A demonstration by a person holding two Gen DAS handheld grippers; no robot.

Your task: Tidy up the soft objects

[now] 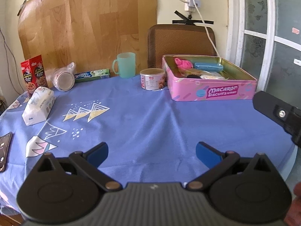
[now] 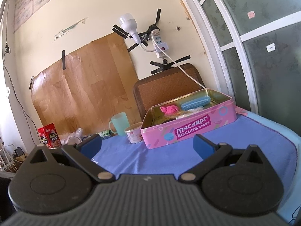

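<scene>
While both grippers hovered wide and empty, the white tissue pack (image 1: 38,105) lay at ten o'clock from the left gripper (image 1: 152,151), long axis pointing away, nearer than the right gripper (image 2: 147,146).

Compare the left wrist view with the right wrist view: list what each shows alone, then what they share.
Left wrist only: the white tissue pack, a phone at the table edge, and the right tool's body at the frame's right side, fingers not visible.

Right wrist only: the light bulb taped to the wall.

Both: the pink biscuit tin holding a pink soft item, the green mug, the small can, the red box, and the blue tablecloth.
</scene>
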